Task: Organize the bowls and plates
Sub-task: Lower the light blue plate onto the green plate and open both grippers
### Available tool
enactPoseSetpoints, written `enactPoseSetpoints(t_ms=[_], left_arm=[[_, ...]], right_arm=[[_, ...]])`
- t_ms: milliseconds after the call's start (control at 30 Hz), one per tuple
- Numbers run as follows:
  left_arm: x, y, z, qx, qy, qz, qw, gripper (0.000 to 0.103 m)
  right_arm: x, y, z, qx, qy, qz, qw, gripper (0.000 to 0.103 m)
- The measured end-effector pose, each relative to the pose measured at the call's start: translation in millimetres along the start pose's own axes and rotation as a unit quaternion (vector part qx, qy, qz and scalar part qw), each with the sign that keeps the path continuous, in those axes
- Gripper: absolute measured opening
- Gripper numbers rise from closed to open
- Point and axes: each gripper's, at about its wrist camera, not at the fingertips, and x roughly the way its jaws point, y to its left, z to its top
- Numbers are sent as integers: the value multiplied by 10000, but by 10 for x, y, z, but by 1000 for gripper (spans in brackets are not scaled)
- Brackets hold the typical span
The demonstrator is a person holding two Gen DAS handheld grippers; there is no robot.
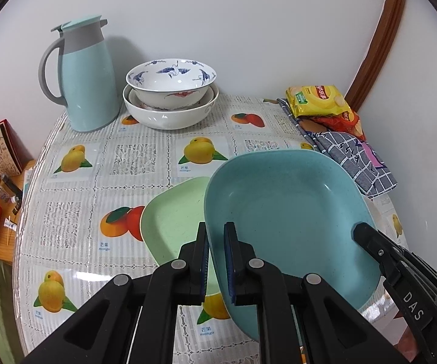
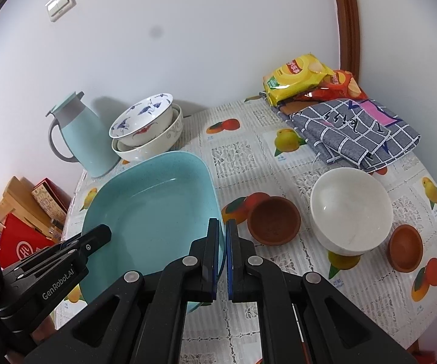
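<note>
Left wrist view, lower centre of the frame: the left gripper pinches the near-left rim of a blue plate, its jaws drawn nearly together with only the plate's edge between the pads. At lower right of the same frame, the right gripper clamps the plate's opposite rim. The plate hangs tilted above a fruit-print tablecloth, overlapping a green plate that lies flat on the cloth just left of it. Right wrist view, lower centre, shows the right gripper's narrow jaws squeezing the blue plate's right edge, the left gripper reaching in from lower left. Stacked bowls stand beside a pale blue jug at upper left. A white bowl and two small brown bowls sit right of the plate.
</note>
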Motion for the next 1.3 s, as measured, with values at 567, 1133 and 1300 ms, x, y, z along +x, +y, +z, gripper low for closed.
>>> enactPoseSetpoints(t_ms=[567,1133,1300], left_arm=[[268,83,30,-99,224,-29,9997,10],[504,560,127,-454,356,147,9982,10],[642,654,59,-517,522,219,9971,10]], right_arm=[[248,-11,-7,9,204,-84,9998,4],[721,360,-2,-252,522,156,9982,4],[876,408,-52,-340,697,177,9968,5]])
